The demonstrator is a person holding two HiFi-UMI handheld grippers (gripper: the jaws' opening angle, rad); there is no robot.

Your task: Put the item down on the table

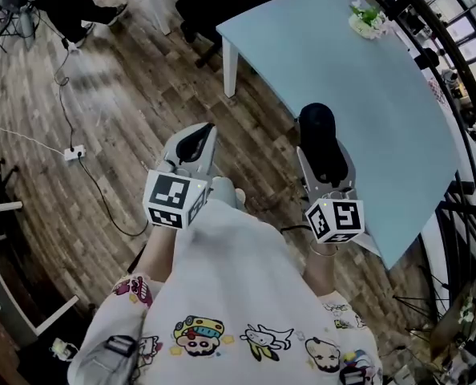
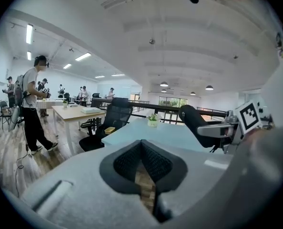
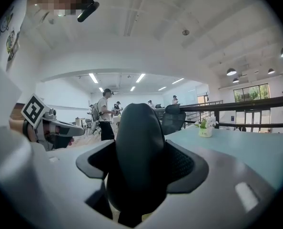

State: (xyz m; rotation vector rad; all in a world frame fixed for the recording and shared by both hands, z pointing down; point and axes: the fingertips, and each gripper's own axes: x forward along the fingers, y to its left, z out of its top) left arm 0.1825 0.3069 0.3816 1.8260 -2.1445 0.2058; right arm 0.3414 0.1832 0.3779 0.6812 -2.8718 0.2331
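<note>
as the left gripper (image 1: pixel 195 141) sits closed, the right gripper (image 1: pixel 324 165) pinches a black item (image 1: pixel 315 123).

Pale blue worktop (image 1: pixel 358 95) on a white leg (image 1: pixel 230 69), stretching from upper middle to lower right of the head view. Small potted plant (image 1: pixel 366 18) standing upright near its far end. To the left and underneath, brown wood-plank floor (image 1: pixel 142 79). White power strip (image 1: pixel 74 152) lying on the planks, dark cable (image 1: pixel 102 195) trailing from it across the boards.
</note>
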